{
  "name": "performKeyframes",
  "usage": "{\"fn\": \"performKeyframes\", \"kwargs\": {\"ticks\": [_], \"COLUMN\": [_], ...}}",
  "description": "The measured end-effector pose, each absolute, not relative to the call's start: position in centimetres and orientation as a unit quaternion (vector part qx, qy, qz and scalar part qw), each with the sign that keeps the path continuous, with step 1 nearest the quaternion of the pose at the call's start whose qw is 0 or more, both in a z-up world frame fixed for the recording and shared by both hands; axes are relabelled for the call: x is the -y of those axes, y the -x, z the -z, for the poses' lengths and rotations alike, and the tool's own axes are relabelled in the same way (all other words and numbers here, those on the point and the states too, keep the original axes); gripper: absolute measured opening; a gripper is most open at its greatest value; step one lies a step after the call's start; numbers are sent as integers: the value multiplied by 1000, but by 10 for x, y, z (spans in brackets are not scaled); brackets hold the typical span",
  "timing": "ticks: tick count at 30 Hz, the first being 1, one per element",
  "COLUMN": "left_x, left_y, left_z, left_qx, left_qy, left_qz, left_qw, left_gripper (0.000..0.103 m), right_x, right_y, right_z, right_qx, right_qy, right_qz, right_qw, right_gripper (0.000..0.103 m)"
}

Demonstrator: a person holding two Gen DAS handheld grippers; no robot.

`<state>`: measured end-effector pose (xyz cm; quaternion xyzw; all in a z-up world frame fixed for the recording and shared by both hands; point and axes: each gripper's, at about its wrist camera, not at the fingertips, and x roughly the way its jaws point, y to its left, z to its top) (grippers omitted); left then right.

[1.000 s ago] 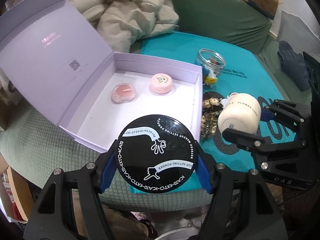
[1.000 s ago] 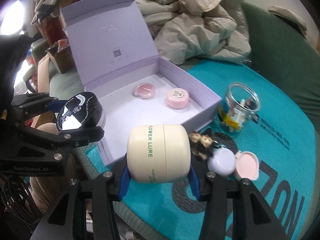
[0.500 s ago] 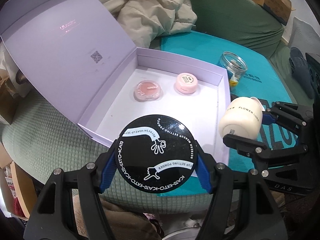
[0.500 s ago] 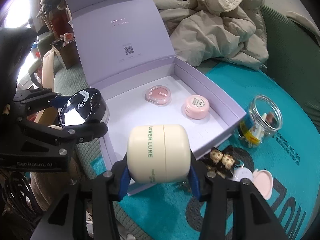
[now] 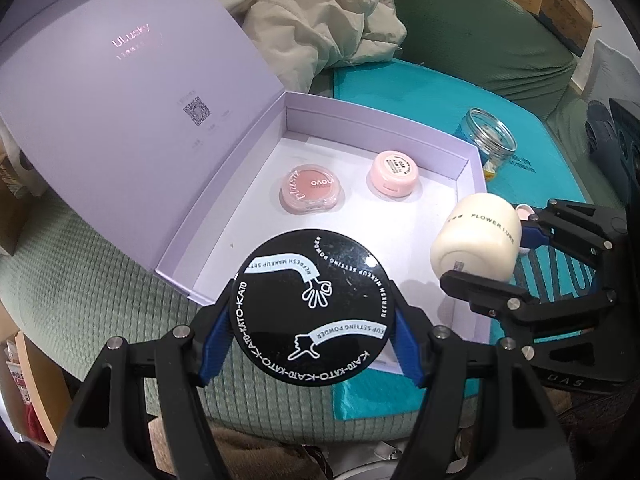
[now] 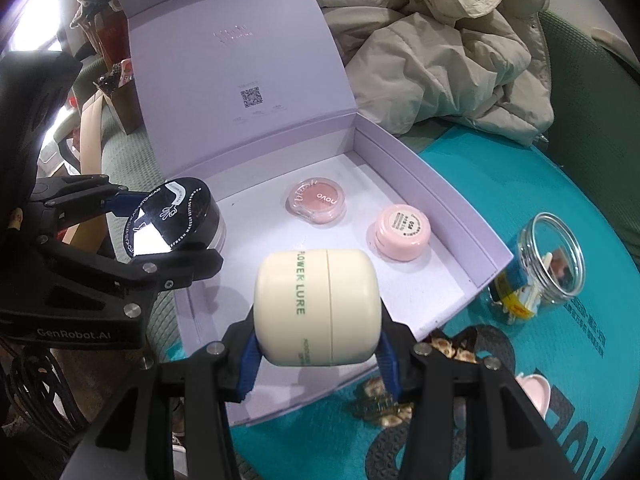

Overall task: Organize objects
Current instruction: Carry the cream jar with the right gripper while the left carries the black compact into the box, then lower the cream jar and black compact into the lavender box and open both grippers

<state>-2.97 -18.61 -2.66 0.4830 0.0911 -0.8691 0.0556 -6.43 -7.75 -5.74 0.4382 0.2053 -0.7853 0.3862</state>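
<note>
**2 jars held over the open box**

The left gripper (image 5: 310, 316) is clamped on the black powder jar (image 5: 310, 308), and the right gripper (image 6: 318, 350) on the cream jar (image 6: 316, 306). Both hang above the lilac box (image 6: 452, 184), probably for placing beside 2 pink compacts. The brown trinkets (image 6: 448, 350) are partly hidden.

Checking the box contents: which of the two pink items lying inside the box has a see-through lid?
The flat blush compact, nearer the hinged lid of the purple box. Its clear lid shows the powder inside; the small pink pot beside it is opaque.
</note>
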Motion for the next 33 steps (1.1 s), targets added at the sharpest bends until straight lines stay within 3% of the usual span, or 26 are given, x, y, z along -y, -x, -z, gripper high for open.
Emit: {"fn": "performKeyframes", "kwargs": {"ticks": [33], "left_x": [193], "left_y": [101], "left_z": [60], "left_qx": [-43], "left_qy": [-558], "left_qz": [828], "left_qw": [-34], "left_gripper": [67], "right_x": [105], "right_y": [115], "right_z": [97], "right_qx": [-241], "right_qy": [-490], "right_qz": [758], "right_qw": [357], "right_gripper": [50]}}
